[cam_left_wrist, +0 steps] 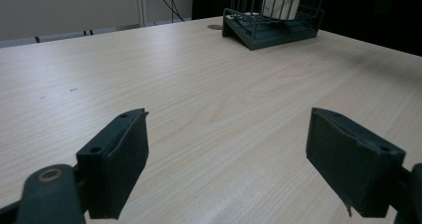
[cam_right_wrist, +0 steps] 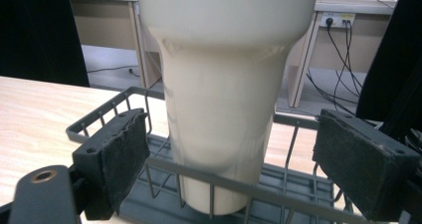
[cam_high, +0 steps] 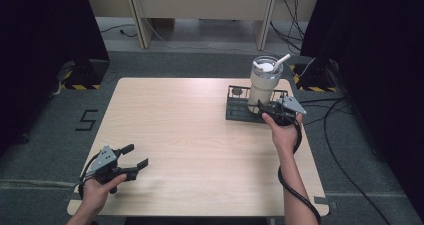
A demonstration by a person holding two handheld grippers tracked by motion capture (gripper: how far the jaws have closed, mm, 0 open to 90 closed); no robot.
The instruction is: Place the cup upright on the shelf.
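While the left tool [cam_high: 131, 161] idles open at the near left of the surface [cam_high: 200, 150], the right tool [cam_right_wrist: 229, 159] gapes empty, the upright cup [cam_right_wrist: 224, 94] in the wire rack [cam_right_wrist: 107, 115] standing straight ahead between its jaws.

- A light wooden table [cam_high: 190, 135] with rounded corners stands on grey carpet [cam_high: 45, 130].
- A dark wire basket [cam_high: 239, 110] sits directly on the table near its far right corner.
- A cream tumbler [cam_high: 262, 85] stands upright inside the basket.
- The remaining tabletop shows bare wood grain.
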